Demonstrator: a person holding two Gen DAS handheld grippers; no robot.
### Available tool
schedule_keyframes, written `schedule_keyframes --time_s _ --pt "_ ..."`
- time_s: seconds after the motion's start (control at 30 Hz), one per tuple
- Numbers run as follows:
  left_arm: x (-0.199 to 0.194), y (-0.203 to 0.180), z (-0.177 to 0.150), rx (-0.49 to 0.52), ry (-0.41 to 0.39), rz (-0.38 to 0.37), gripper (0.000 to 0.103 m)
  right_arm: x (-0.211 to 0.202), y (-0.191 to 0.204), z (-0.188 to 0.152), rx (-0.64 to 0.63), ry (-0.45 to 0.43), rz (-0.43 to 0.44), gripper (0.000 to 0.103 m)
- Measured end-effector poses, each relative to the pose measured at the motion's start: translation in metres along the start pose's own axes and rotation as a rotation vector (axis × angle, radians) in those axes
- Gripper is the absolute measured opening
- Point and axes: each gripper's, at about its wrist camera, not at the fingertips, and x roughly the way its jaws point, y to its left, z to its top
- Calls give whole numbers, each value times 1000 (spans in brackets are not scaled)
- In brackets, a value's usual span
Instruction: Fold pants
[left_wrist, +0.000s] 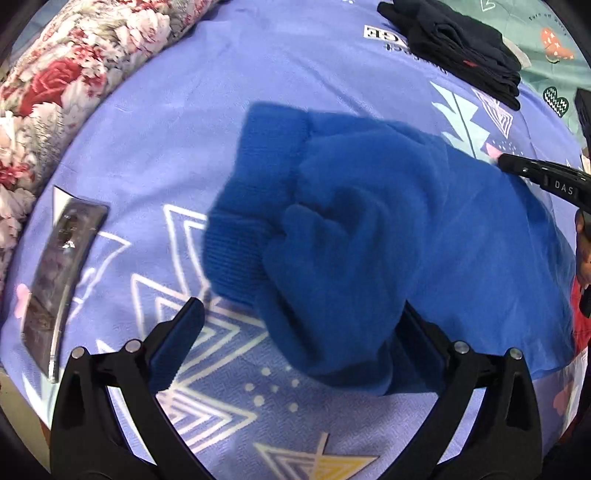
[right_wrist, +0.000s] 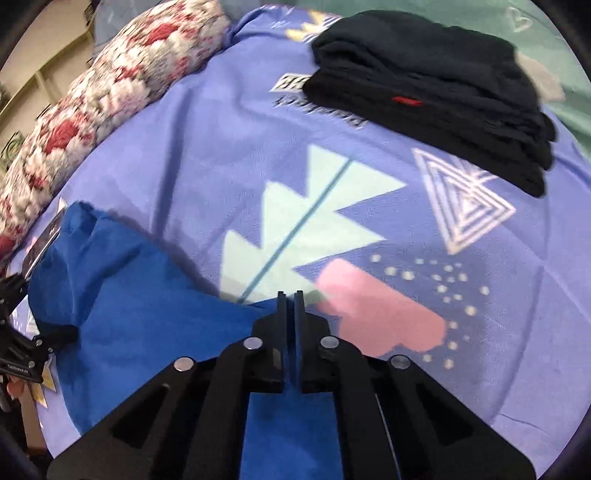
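Far right on my purple patterned bedsheet (right_wrist: 229, 155) lie folded black clothes (right_wrist: 436, 88); a floral quilt (left_wrist: 74, 74) lines the left.

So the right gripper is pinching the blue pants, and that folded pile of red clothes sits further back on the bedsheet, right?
Not quite: the folded pile is black, not red, as the right wrist view shows. The rest holds: the right gripper is shut on the blue pants, and the pile lies further back on the bedsheet.

Home bedroom: patterned bedsheet (right_wrist: 229, 147), floral quilt (left_wrist: 74, 74), folded dark clothes (right_wrist: 424, 81).
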Motion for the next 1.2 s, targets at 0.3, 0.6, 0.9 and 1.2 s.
schedule_keyframes --time_s 0.3,0.6,0.9,1.2 --pt "-38 22 22 -59 -137 10 101 -27 -16 -38 111 29 244 10" --pt "2 52 47 -151 -51 87 101 -35 -60 -68 189 41 95 3" --pt "-37 14 47 -45 -158 135 101 -37 -58 -68 247 9 142 15" --pt "-26 42 43 -102 -99 184 101 -46 -86 -89 260 41 175 20"
